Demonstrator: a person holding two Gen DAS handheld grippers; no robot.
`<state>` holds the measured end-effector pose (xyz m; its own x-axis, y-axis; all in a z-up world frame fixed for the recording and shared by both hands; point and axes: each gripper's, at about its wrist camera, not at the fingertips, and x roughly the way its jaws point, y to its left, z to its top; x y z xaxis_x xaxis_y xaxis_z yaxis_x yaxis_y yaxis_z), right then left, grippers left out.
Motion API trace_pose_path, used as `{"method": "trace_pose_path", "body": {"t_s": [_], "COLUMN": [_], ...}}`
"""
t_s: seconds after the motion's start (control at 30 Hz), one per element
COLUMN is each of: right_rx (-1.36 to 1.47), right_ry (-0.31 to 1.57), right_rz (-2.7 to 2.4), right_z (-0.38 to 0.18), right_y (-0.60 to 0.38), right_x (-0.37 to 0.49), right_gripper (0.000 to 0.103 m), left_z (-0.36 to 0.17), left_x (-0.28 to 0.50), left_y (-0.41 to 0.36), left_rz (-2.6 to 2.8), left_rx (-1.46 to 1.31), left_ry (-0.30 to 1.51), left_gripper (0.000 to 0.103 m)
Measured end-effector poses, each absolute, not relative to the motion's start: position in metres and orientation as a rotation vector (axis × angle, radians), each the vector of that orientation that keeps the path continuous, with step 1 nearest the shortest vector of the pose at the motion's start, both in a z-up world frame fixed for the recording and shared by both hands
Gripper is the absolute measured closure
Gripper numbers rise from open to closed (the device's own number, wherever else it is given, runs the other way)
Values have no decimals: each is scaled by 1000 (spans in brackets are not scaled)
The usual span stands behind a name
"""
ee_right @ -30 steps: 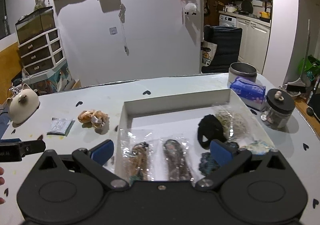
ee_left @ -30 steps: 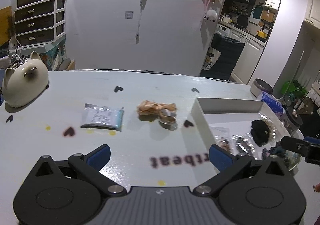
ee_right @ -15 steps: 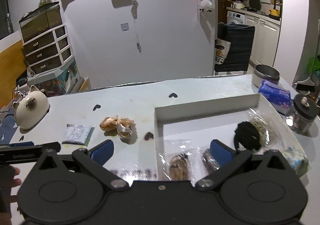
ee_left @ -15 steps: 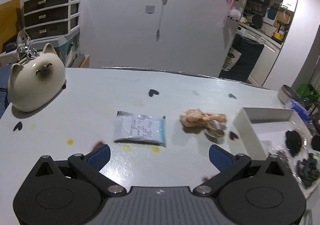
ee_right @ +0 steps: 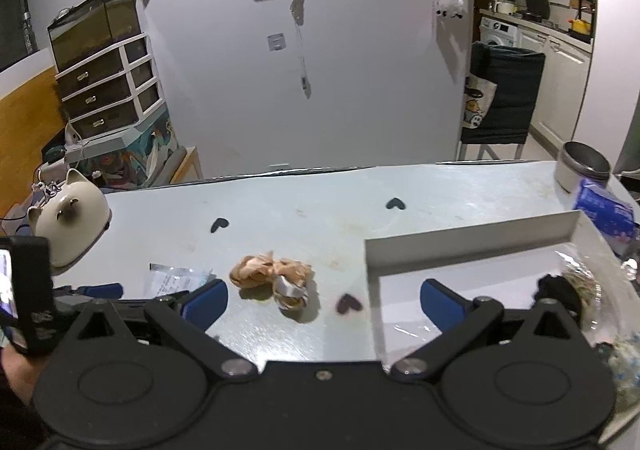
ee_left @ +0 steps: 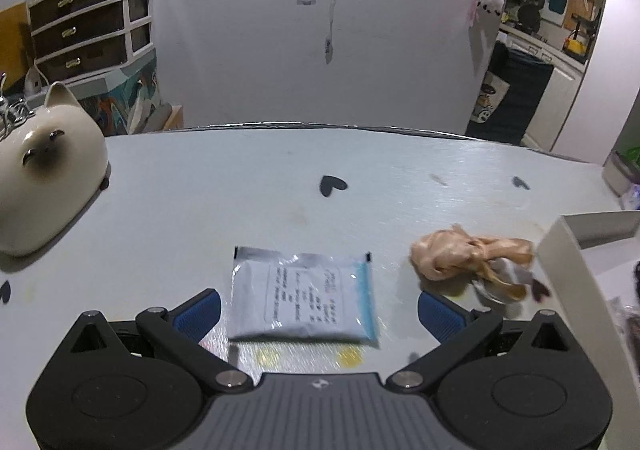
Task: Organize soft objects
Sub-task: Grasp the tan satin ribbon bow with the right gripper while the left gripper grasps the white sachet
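A flat white and blue packet (ee_left: 305, 300) lies on the white table between the open fingers of my left gripper (ee_left: 319, 308), which is empty. A crumpled peach cloth scrunchie (ee_left: 472, 258) lies just right of the packet. In the right wrist view the scrunchie (ee_right: 272, 274) sits ahead of my open, empty right gripper (ee_right: 323, 300), and the packet (ee_right: 176, 280) is partly hidden by the left gripper (ee_right: 96, 290). A white tray (ee_right: 472, 240) at the right holds a black soft item (ee_right: 558, 290) and bagged items.
A cream cat-shaped ceramic (ee_left: 44, 178) stands at the table's left. A metal tin (ee_right: 582, 166) and a blue tissue pack (ee_right: 606, 212) stand behind the tray. Black heart stickers (ee_left: 333, 184) dot the table. Drawers and a chair stand beyond the far edge.
Both grippers have moved left. The left one now has the packet between its fingers; the right one has left the tray and faces the scrunchie.
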<state>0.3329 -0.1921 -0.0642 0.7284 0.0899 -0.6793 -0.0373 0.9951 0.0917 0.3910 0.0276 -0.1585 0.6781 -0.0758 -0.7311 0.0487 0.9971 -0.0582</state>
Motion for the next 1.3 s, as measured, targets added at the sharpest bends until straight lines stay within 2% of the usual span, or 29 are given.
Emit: {"method": "trace_pose_path", "body": {"t_s": [0.33,0.77,0.87,0.93,1.07,1.1,1.17,1.2,1.3], "right_rx": [136,281,289,253,181,175,193,212,241], "right_ry": [786,955,983,983,1019,1029,1046,1052,1062], "right_rz": [107,51,0,-20,-32,-35,-44,-44,-38], "right_z": [-80,-130,-143,-148,-161,-164,-169,-171,-173], "right_y": [-165,-134,-131,-126,-117,-117,-120,-123,-128], "right_x": [376,432,447,455,468,470,470,469,466], "right_gripper": [0,0,0,0,0,0,11,19,25], "left_z": [-188,-196,-195,-196,-194,-193,-191,-191,-189], "left_x": [418,414,417,418,417,417,416,415,413], "left_y": [29,40,40,41,41,42,43,45,49], "left_rz": [-50,-8,-16,-13,-8,-7,-2,-2,-22], "left_rx": [-26,30,28,24,21,21,16,10,0], "left_ry": [866,826,833,826,809,810,808,807,808], "left_gripper": [0,0,3,11,18,22,25,26,29]}}
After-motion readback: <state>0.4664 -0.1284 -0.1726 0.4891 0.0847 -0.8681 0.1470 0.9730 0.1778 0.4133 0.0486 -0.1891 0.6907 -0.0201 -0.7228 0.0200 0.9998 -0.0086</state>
